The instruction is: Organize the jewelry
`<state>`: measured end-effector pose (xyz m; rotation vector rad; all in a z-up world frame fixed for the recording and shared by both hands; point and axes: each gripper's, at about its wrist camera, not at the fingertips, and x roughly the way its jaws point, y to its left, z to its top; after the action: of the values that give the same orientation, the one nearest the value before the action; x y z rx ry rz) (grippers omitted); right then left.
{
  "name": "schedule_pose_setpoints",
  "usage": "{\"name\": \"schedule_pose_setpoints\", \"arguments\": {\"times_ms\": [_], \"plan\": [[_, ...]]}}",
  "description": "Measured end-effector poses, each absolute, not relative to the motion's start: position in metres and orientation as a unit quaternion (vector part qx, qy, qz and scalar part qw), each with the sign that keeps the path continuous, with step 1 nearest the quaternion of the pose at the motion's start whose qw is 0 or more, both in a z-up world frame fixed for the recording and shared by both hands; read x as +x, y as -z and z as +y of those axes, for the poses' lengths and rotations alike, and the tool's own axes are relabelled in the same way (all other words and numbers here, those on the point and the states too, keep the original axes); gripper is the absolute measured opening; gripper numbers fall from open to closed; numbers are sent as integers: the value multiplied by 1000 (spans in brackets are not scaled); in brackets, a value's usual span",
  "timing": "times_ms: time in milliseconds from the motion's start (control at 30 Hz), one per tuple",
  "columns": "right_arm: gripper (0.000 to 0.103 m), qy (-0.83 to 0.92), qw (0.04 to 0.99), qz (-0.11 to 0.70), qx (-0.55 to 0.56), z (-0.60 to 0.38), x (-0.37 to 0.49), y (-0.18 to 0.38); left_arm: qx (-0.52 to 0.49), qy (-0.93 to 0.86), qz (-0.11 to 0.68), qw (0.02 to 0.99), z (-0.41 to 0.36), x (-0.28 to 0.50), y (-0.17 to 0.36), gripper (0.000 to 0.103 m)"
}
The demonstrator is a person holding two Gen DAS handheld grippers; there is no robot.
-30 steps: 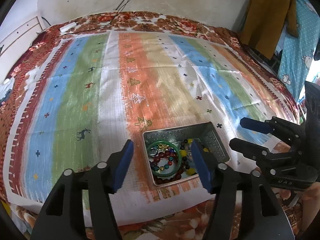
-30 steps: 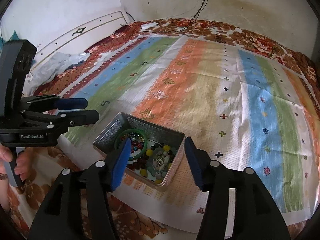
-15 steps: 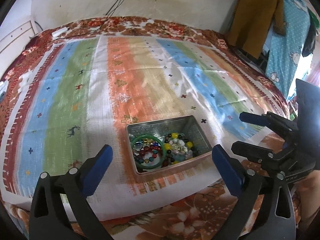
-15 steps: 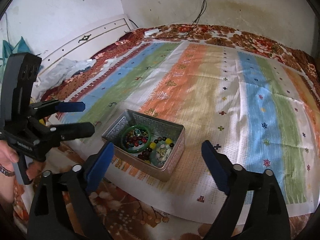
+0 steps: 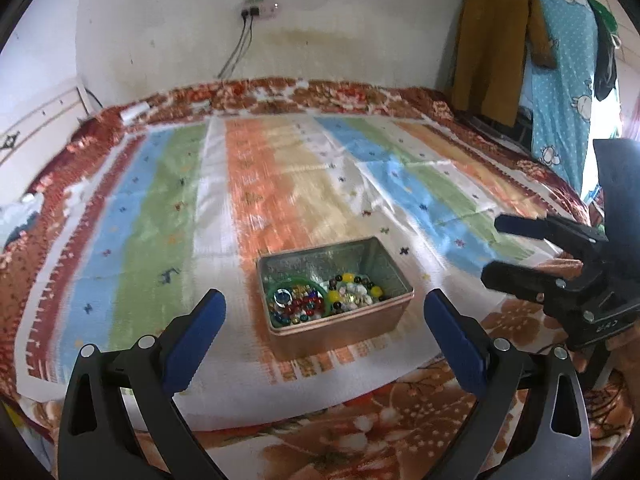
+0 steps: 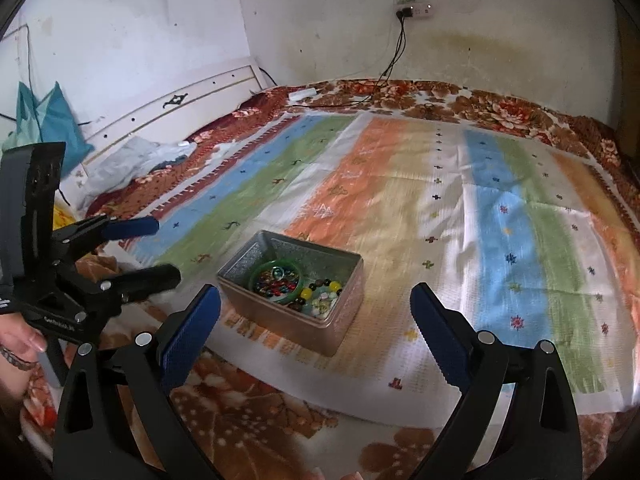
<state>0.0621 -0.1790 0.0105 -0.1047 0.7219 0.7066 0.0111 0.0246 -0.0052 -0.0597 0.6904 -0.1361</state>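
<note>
Silver-grey metal tin (image 5: 392, 268) with coppery outer wall, green bangle (image 6: 297, 268) ringing red, blue and amber beads (image 5: 302, 307), yellow beads (image 5: 347, 278) beside it, striped cloth (image 5: 280, 184) in blue, green, white, orange, cream, brown-and-rust floral blanket (image 6: 248, 420) lower frame, blue gripper pads (image 5: 196, 340)

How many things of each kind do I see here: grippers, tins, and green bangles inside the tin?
Grippers: 2, the left gripper and the right gripper, both open and empty
Metal tins: 1
Green bangles: 1, lying in the tin among loose beads
Total: 4
</note>
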Motion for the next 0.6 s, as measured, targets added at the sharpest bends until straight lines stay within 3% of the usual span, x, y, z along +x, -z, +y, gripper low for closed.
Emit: {"name": "schedule_pose_setpoints", "arguments": {"times_ms": [600], "plan": [[96,-328,884,330,-48,-186,57,-11,-8,65,295,953,17,-1,-3,97]]}}
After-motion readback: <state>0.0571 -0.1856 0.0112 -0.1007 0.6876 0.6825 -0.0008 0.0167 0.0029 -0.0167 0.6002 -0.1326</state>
